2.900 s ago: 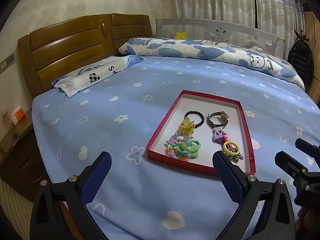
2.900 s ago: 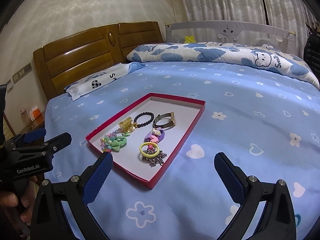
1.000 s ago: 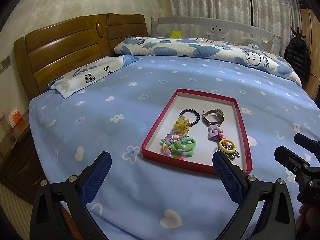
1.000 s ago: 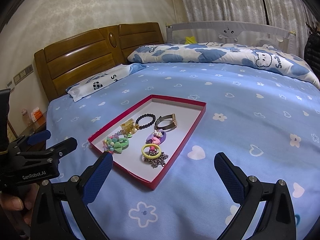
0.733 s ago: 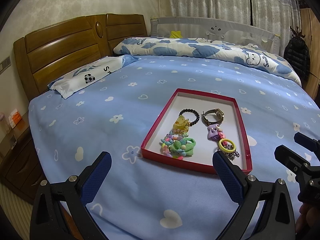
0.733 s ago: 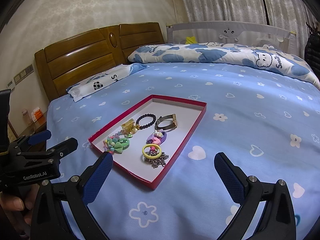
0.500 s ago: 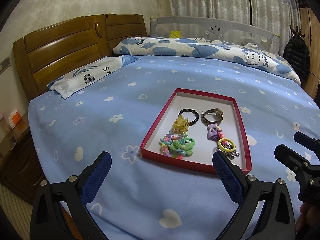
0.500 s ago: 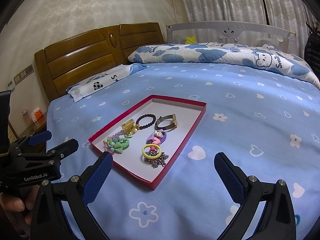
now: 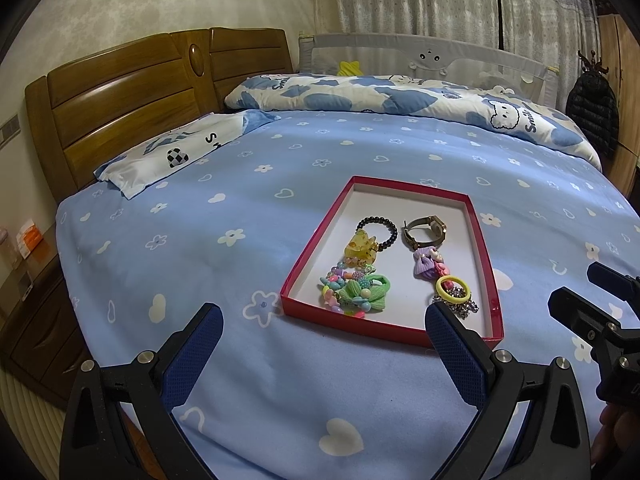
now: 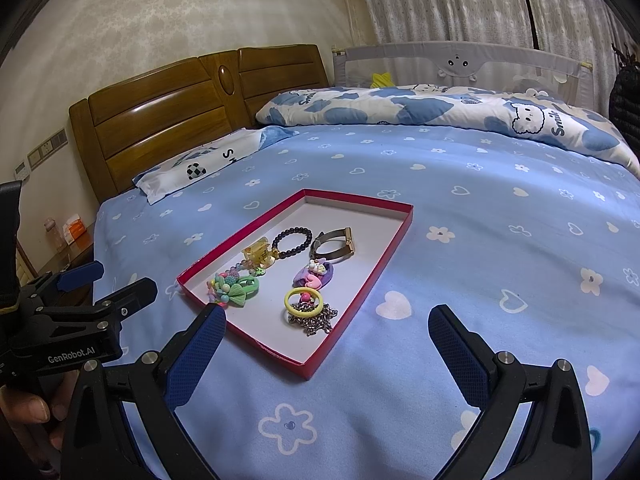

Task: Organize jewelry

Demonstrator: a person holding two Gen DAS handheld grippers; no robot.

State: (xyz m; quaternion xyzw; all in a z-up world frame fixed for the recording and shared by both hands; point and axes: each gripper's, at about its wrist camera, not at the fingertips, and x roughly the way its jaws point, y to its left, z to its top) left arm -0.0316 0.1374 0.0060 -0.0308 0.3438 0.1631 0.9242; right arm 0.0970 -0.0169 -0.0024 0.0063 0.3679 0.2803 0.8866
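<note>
A shallow red tray (image 9: 485, 256) (image 10: 372, 276) with a white floor lies on the blue bed. In it lie a black bead bracelet (image 9: 379, 233) (image 10: 292, 242), a yellow hair claw (image 9: 360, 249) (image 10: 258, 255), a green bow hair tie with coloured beads (image 9: 356, 294) (image 10: 236, 286), a watch (image 9: 424, 231) (image 10: 332, 245), a purple clip (image 9: 428, 265) (image 10: 314, 274), a yellow ring (image 9: 450, 286) (image 10: 304, 301) and a silver chain (image 10: 314, 320). My left gripper (image 9: 324, 342) hangs open just short of the tray's near edge. My right gripper (image 10: 328, 342) is open over the tray's near right corner. Both hold nothing.
The blue bedsheet (image 9: 240, 240) has white hearts and flowers. A wooden headboard (image 9: 120, 112) stands at the left, with a pillow (image 9: 180, 152) below it. A rolled cloud-print quilt (image 9: 400, 96) and a bed rail lie at the back. A bedside table (image 9: 28, 280) is far left.
Both grippers have drifted slightly, so the tray sits a little lower left in the left view. Nothing in the tray has moved and both grippers stay open.
</note>
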